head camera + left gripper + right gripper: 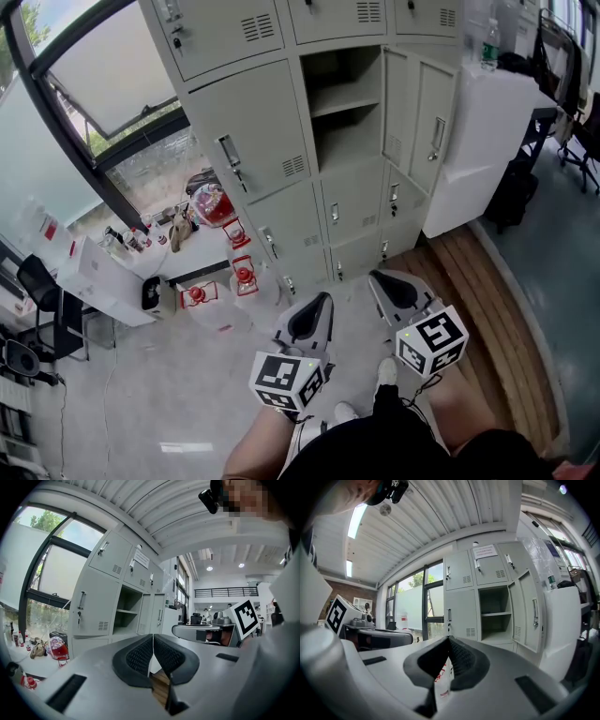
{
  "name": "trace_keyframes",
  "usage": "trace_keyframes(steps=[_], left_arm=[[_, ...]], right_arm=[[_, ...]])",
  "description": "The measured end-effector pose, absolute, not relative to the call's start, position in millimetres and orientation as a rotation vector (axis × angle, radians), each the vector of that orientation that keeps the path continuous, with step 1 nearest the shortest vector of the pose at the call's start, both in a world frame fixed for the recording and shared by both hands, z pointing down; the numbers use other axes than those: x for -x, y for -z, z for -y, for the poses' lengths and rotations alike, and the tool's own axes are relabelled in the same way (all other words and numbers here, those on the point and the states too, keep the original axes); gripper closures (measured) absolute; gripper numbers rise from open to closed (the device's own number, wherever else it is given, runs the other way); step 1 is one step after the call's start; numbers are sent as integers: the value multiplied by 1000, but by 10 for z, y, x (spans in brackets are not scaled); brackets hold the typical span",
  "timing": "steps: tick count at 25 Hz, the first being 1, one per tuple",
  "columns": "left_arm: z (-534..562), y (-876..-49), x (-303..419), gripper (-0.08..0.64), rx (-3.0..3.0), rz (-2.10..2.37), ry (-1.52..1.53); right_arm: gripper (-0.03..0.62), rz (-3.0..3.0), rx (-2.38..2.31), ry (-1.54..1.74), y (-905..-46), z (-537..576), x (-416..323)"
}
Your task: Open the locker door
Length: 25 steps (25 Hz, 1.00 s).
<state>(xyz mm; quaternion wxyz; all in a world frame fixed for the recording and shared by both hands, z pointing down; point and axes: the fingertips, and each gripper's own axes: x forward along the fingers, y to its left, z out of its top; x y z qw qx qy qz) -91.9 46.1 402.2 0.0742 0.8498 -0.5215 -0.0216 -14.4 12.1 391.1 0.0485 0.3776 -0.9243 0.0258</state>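
Observation:
A bank of grey lockers (281,122) stands ahead. One middle compartment (345,103) has its door (420,117) swung open to the right, showing an empty shelf. The same open compartment (127,613) shows in the left gripper view and again (494,613) in the right gripper view. The closed door to its left (248,131) has a handle (230,155) with a key. Both grippers hang low near the person's legs, well short of the lockers. My left gripper (314,309) is shut and empty, my right gripper (382,281) likewise.
Red lanterns (244,277) and clutter sit on a low white table (122,272) left of the lockers, under a window. A white cabinet (487,141) stands to the right. Wooden flooring (487,309) runs along the right side.

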Motion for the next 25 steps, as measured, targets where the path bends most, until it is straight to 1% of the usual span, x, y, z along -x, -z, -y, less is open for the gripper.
trace_keyframes(steps=[25], left_arm=[[-529,-3971,682,540,-2571,1542,94]], right_arm=[[538,2815,-1167,-65,-3838,-252,-91]])
